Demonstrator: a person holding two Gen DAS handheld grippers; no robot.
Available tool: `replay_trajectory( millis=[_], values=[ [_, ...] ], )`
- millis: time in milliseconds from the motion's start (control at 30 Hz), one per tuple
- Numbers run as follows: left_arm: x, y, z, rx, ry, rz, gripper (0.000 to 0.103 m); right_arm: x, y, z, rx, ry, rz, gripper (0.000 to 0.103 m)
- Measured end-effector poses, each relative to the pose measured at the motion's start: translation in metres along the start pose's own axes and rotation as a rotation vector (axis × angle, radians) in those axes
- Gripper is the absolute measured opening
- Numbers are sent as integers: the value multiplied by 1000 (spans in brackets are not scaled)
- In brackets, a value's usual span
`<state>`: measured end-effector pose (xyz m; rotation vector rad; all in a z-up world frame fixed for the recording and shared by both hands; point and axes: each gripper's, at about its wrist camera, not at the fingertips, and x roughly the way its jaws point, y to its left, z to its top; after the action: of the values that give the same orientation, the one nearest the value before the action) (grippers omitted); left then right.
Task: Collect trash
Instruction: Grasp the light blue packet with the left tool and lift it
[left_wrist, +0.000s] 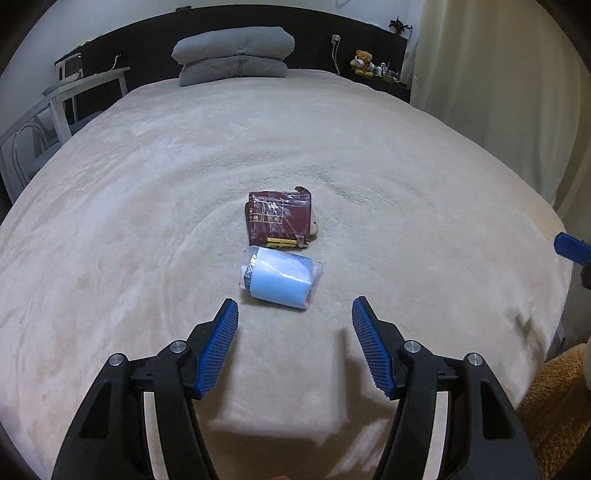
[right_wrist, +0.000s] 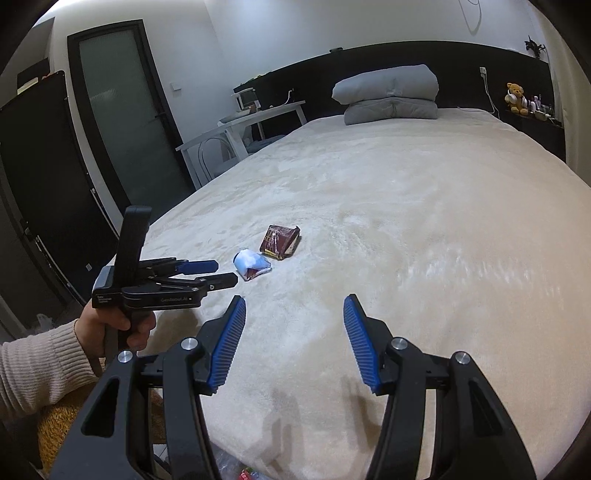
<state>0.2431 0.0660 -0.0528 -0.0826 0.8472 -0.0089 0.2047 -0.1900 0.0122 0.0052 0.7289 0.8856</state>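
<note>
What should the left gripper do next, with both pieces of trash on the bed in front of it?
Probably ease the left gripper forward and down onto the light blue packet. Its jaws are open and empty, the packet lies just ahead between the fingertips, nearer than the dark red wrapper beyond it on the bed. The right gripper, open and empty too, is farther off.

A cream bed (left_wrist: 147, 206) carries 2 packets. A maroon packet (left_wrist: 279, 218) lies just beyond a pale blue packet (left_wrist: 279, 282). 2 grey pillows (left_wrist: 234, 55) are stacked far beyond the maroon packet.
</note>
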Motion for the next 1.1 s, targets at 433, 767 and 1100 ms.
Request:
replay_trajectory(
  millis=[433,767,1100],
  values=[
    [33,9,16,32,23,7,50,27,-11,10,2,36,-7,56],
    [11,20,13,32,-30,11,47,62,-7,22,23,63,-28,58],
    [-29,56,5,-56,-115,25,47,126,12,39,154,96,-99,76]
  ],
)
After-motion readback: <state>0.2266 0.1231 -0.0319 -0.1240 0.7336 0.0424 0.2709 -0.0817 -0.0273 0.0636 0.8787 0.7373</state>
